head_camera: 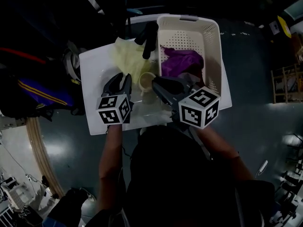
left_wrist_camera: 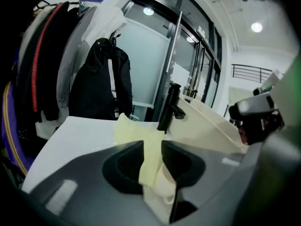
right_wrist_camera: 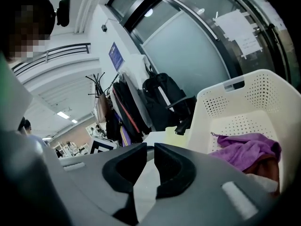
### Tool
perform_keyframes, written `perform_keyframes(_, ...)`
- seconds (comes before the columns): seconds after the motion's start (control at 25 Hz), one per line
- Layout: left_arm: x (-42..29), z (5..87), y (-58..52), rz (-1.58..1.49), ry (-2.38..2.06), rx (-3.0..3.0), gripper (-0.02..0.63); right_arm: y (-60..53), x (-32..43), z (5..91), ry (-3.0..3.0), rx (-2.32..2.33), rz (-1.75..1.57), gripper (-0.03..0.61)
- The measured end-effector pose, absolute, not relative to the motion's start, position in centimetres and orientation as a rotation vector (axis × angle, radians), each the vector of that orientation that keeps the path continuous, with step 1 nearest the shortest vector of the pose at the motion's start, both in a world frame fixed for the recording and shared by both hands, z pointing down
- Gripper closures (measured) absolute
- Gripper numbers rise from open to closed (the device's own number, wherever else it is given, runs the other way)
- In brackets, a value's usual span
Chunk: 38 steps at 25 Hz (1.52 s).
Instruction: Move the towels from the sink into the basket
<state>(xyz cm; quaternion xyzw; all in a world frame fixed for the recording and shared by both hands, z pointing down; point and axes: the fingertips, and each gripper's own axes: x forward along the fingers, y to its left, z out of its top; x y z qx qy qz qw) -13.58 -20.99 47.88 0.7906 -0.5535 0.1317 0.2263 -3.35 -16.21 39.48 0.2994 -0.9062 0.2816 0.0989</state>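
Note:
A pale yellow towel (head_camera: 128,56) lies bunched over the white sink's (head_camera: 94,79) back edge, beside the black tap (head_camera: 147,39). My left gripper (head_camera: 121,77) is low over the basin, just in front of that towel. In the left gripper view its jaws (left_wrist_camera: 153,147) stand a little apart, and the yellow towel (left_wrist_camera: 136,131) shows in the gap, with a cream rolled cloth (left_wrist_camera: 162,192) below it. The cream basket (head_camera: 215,56) holds a purple towel (head_camera: 182,60). My right gripper (head_camera: 156,82) hovers beside the basket (right_wrist_camera: 221,107), its jaws (right_wrist_camera: 150,149) almost together and empty.
Dark coats and bags (left_wrist_camera: 101,79) hang on a rack left of the sink unit. The tap (left_wrist_camera: 169,107) stands between the yellow towel and the basket. Glass doors rise behind. Dark floor surrounds the unit, with wooden frames (head_camera: 286,84) at the far right.

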Motion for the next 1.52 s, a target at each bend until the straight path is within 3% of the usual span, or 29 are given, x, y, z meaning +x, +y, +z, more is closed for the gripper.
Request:
perform_keyframes(0.76, -13.2, 53.2, -25.5, 0.489, -1.582, 2.043, 0.391, -18.9, -2.4, 41.1, -2.656, 0.807, 0.884, 0.535)
perform_keyframes(1.32, -13.7, 55.7, -27.6, 0.558, -1.716, 1.916, 0.262, -20.1, -2.3, 42.0, -2.646, 0.803, 0.894, 0.535)
perform_keyframes(1.52, -14.0, 56.1, -27.9, 0.606, -1.815, 1.855, 0.269, -20.0, -2.3, 42.2, -2.643, 0.816, 0.882, 0.535)
